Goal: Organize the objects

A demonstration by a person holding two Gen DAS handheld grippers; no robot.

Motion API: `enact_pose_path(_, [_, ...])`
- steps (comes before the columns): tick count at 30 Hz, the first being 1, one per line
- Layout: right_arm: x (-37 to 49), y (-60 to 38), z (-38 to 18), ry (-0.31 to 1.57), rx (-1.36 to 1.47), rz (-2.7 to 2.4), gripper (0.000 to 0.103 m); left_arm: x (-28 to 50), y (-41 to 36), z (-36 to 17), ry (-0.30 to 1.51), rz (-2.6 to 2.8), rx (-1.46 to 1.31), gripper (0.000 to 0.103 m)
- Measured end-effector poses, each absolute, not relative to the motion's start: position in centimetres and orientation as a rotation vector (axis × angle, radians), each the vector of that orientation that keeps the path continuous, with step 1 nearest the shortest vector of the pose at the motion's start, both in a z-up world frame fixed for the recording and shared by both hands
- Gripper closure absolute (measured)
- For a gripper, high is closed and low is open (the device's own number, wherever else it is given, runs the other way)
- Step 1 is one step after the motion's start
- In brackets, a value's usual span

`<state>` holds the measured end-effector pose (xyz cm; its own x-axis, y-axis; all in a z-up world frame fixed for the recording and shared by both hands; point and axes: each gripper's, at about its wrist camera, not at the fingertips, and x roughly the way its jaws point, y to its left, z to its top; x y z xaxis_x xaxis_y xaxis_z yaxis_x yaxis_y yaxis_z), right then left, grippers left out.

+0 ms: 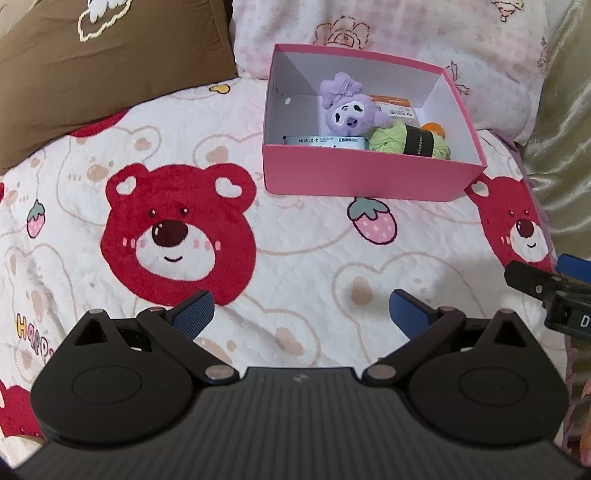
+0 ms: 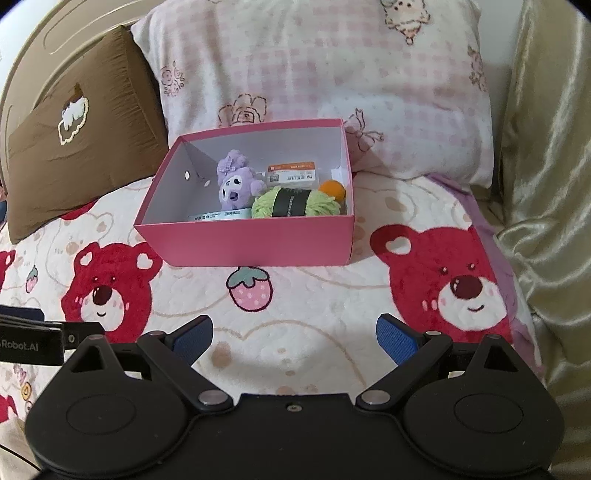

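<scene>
A pink box (image 1: 369,173) (image 2: 251,242) stands on the bear-print blanket, its top open. Inside lie a purple plush toy (image 1: 347,107) (image 2: 234,184), a green yarn ball with a black band (image 1: 410,142) (image 2: 295,203), an orange ball (image 1: 434,129) (image 2: 332,188), a packet with an orange label (image 1: 397,107) (image 2: 291,173) and a wet-wipe pack (image 1: 325,141) (image 2: 218,216). My left gripper (image 1: 301,314) is open and empty, well in front of the box. My right gripper (image 2: 293,338) is likewise open and empty, near the blanket's front.
A brown pillow (image 1: 92,66) (image 2: 74,140) lies at the back left and a pink checked pillow (image 1: 406,29) (image 2: 332,81) behind the box. Shiny gold fabric (image 2: 546,184) runs along the right. The right gripper's tip (image 1: 546,291) shows at the left wrist view's edge.
</scene>
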<state>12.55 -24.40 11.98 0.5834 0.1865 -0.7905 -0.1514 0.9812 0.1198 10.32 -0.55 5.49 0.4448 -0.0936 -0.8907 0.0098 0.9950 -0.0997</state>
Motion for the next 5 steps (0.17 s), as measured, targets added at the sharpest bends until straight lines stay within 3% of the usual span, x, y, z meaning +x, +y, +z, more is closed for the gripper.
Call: enact_pose_path(5, [12.42, -24.55, 11.89, 0.928, 0.044, 0.193, 0.006, 10.39, -0.36, 5.58, 1.101, -0.053, -0.076, 0.0])
